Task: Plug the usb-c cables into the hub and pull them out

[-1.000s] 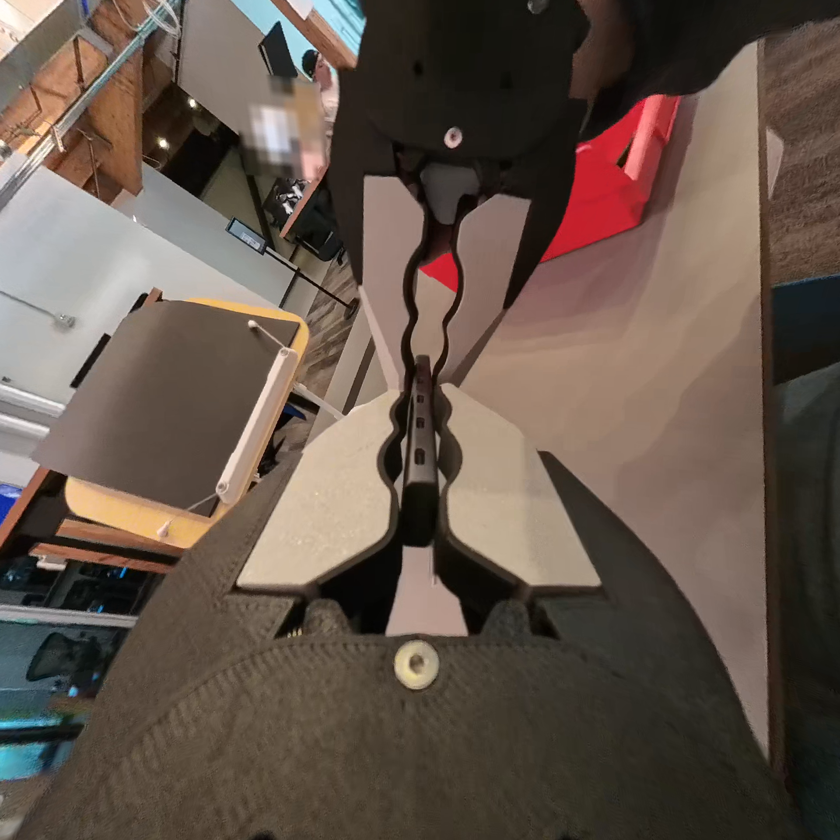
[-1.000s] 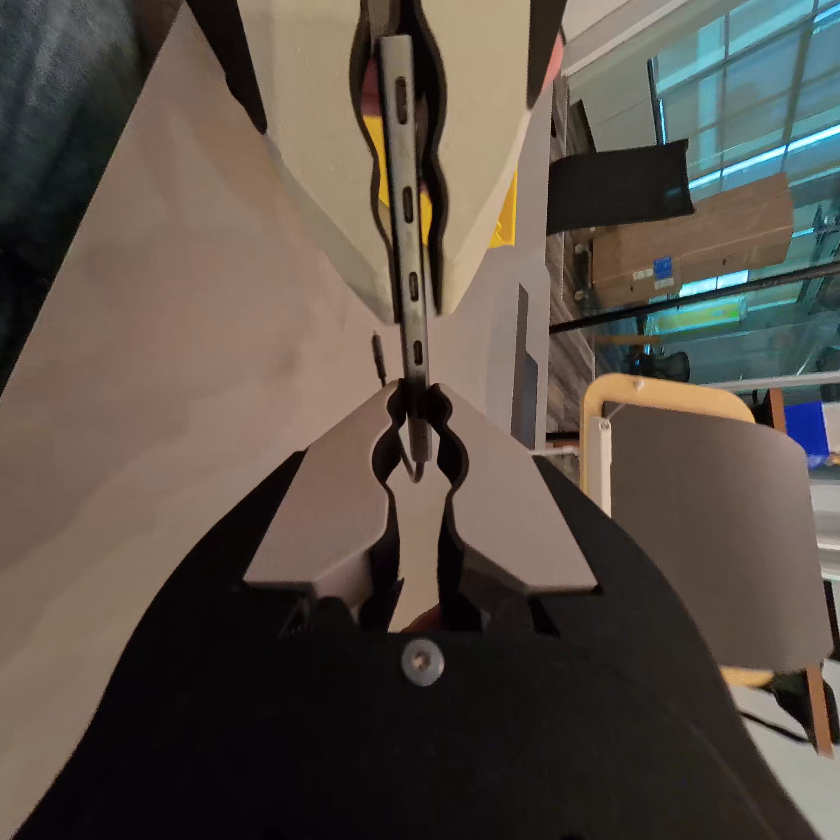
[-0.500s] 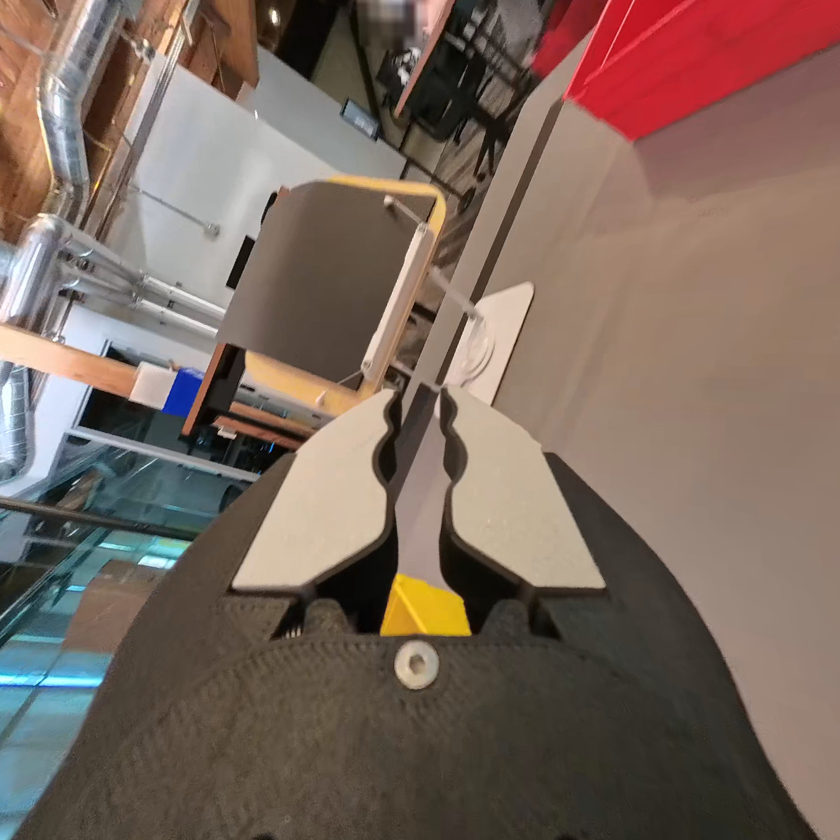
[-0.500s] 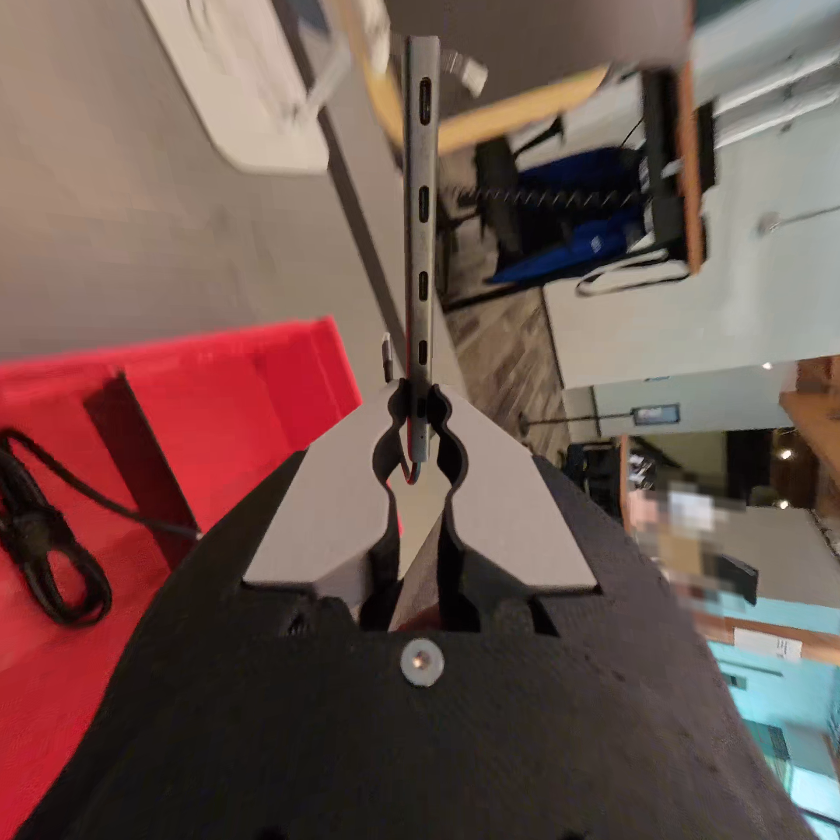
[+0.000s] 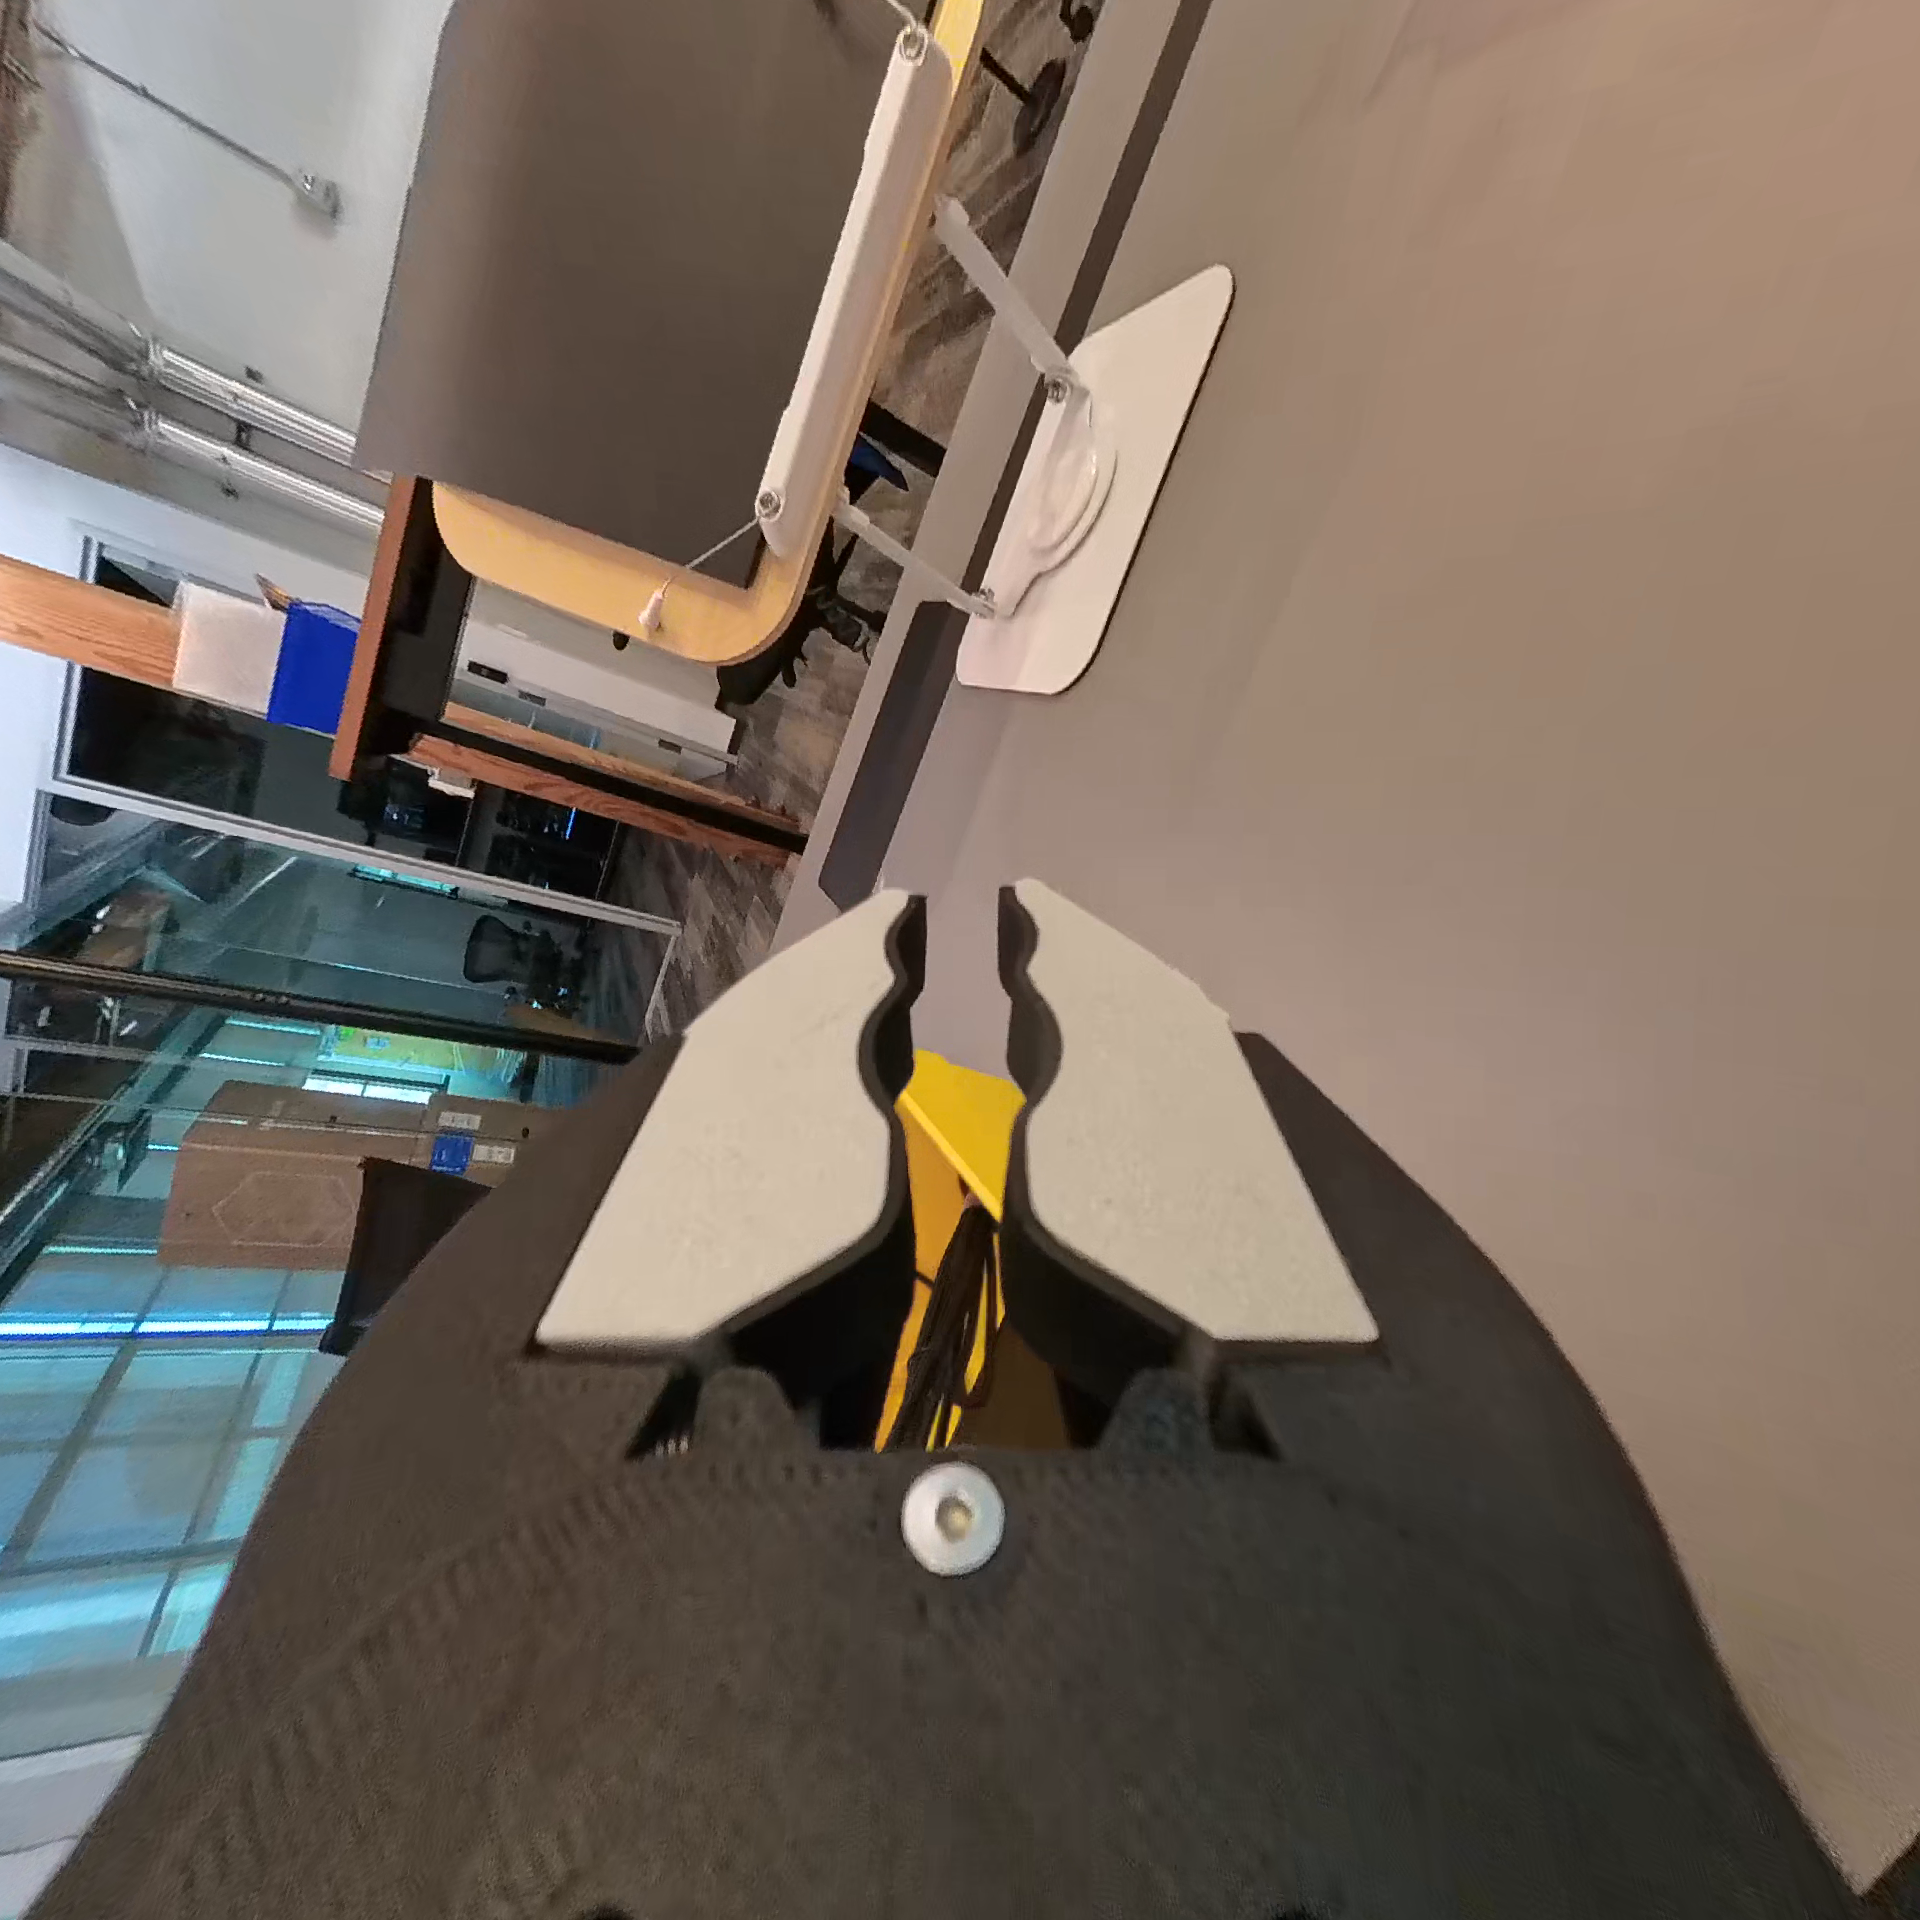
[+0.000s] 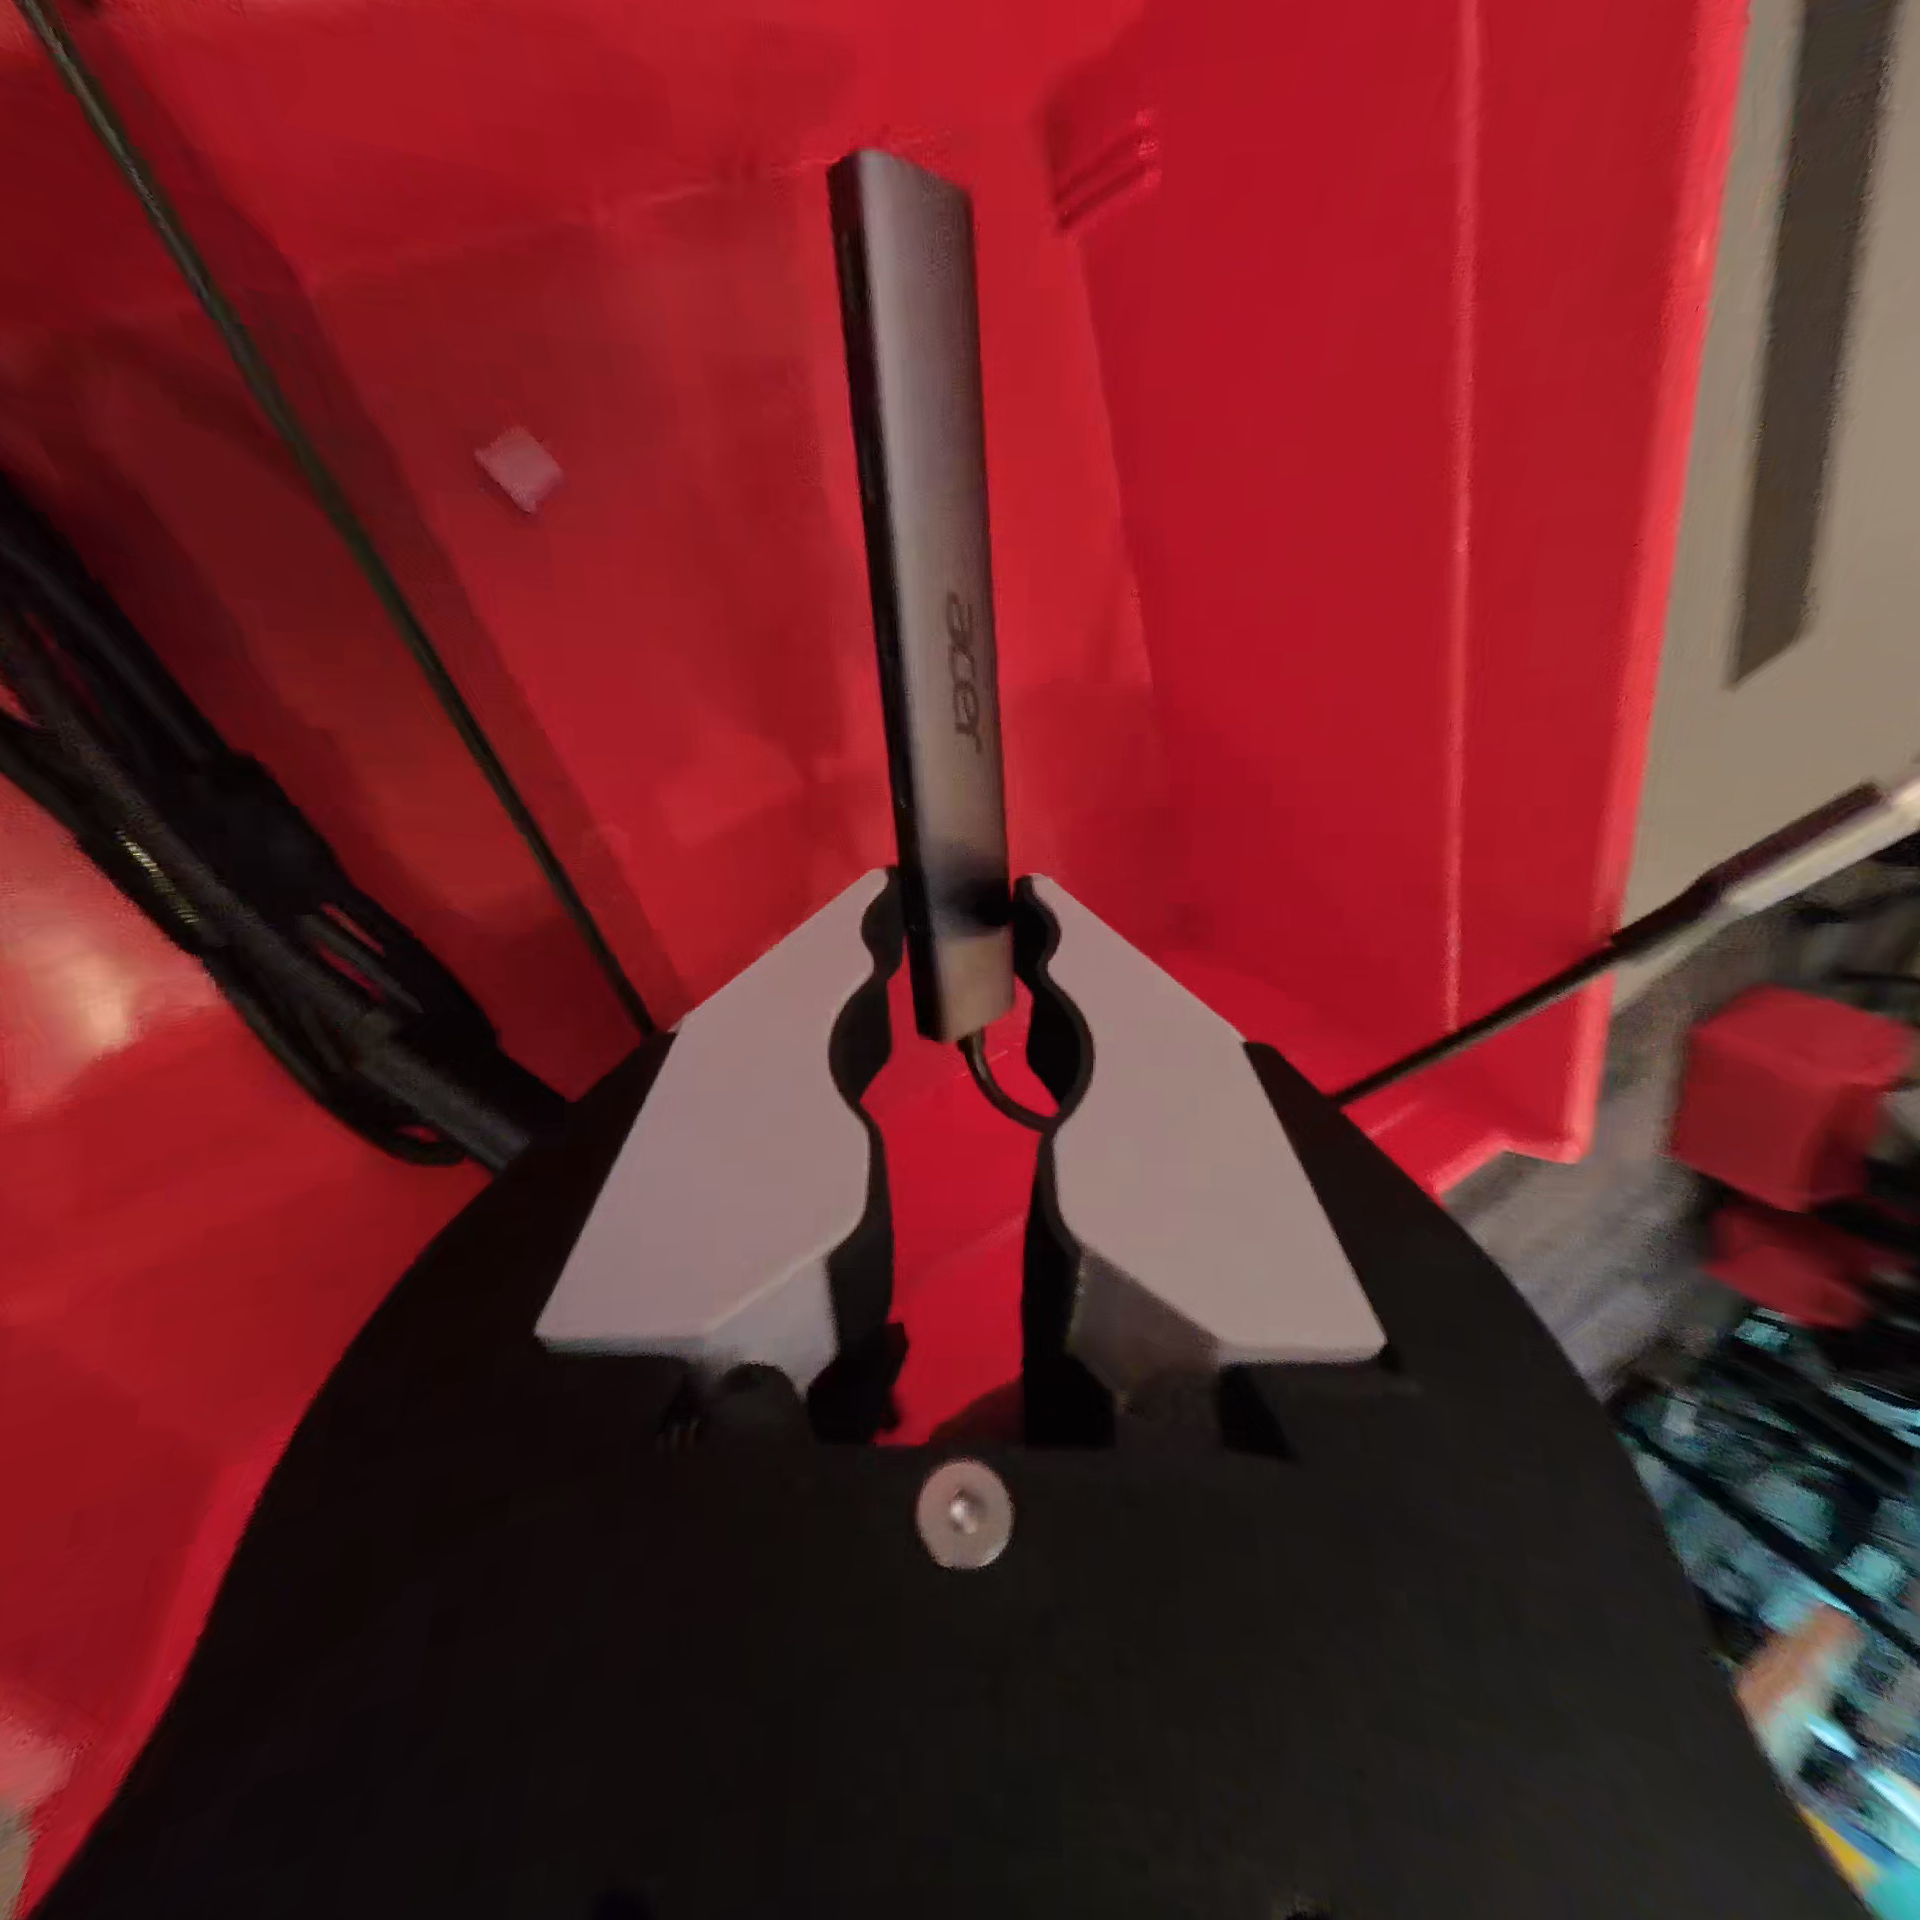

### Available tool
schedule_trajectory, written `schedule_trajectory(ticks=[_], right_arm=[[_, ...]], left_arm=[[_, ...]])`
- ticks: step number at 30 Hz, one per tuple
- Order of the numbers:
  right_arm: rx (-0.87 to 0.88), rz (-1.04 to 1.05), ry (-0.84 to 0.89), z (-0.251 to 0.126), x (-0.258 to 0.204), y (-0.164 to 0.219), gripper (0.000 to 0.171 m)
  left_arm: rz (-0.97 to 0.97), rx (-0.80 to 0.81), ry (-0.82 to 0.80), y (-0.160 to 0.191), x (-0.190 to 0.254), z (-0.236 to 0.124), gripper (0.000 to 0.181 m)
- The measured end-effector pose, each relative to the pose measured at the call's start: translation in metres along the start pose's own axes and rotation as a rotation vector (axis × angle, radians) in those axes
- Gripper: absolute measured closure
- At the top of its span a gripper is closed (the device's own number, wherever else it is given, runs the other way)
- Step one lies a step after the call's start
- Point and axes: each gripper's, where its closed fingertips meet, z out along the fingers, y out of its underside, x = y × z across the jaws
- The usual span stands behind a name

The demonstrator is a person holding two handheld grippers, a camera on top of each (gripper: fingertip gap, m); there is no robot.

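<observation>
In the right wrist view my right gripper is shut on the near end of a slim grey USB-C hub. The hub points forward along the fingers, over the inside of a red bin. The hub's thin lead loops between the jaws. A bundle of black cables lies in the bin at the left. In the left wrist view my left gripper is slightly open and empty. Through its gap I see a yellow bin holding black cables. The hub is not in that view.
The grey table runs along the right of the left wrist view. A white stand base holding a dark panel sits near the table's far edge. Red blocks show blurred beyond the red bin's right wall.
My left gripper let go of the hub and swung away over the yellow bin. My right gripper kept the hub and carried it over the red bin.
</observation>
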Motion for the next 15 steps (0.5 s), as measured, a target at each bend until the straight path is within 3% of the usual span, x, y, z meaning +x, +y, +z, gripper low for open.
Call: schedule_trajectory(ticks=[6,11,15], right_arm=[[-0.081,0.085,-0.15,-0.02,0.003,0.014,0.121],[0.03,0.092,-0.004,-0.071,0.016,-0.011,0.128],[0.167,-0.011,0.143,-0.122,-0.001,-0.06,0.135]], left_arm=[[-0.047,-0.052,0.007,0.019,-0.012,-0.004,0.164],[-0.074,-0.135,-0.058,0.054,-0.045,-0.016,0.163],[-0.118,-0.275,-0.038,0.104,-0.067,-0.023,0.156]])
